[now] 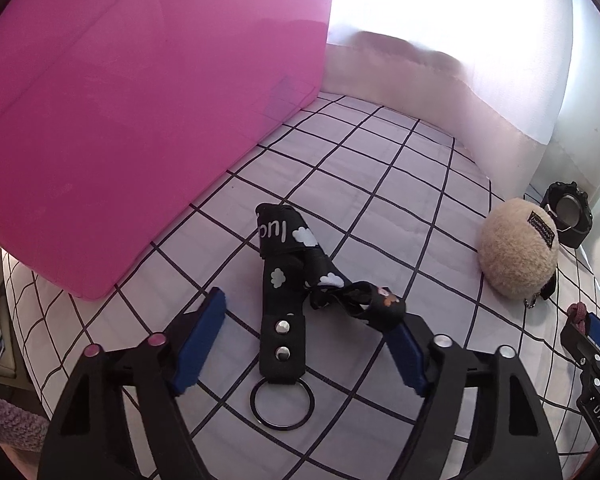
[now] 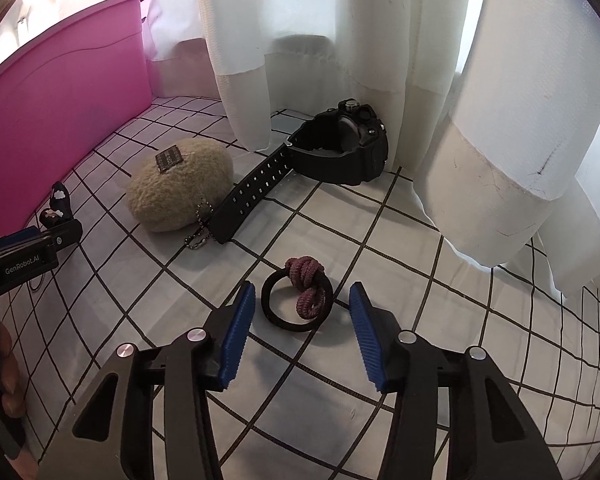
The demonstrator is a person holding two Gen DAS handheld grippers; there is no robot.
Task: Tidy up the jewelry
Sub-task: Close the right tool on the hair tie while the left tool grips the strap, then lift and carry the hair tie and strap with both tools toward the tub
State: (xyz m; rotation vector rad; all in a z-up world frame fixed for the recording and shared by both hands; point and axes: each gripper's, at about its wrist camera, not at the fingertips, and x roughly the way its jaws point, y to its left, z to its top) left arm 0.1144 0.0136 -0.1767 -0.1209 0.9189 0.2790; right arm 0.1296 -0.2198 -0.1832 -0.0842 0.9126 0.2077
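A black key strap with white clouds, two metal snaps and a ring lies on the checked sheet. My left gripper is open around it, and the strap's crumpled end rests over the right fingertip. A black hair tie with a maroon knot lies between the blue pads of my open right gripper, apart from both. A fluffy beige pompom with a ball chain and a black wristwatch lie farther back.
A tall pink bin stands at the left on the checked sheet. White curtains hang at the back and right, touching the sheet behind the watch. A person's hand holds the left gripper's handle.
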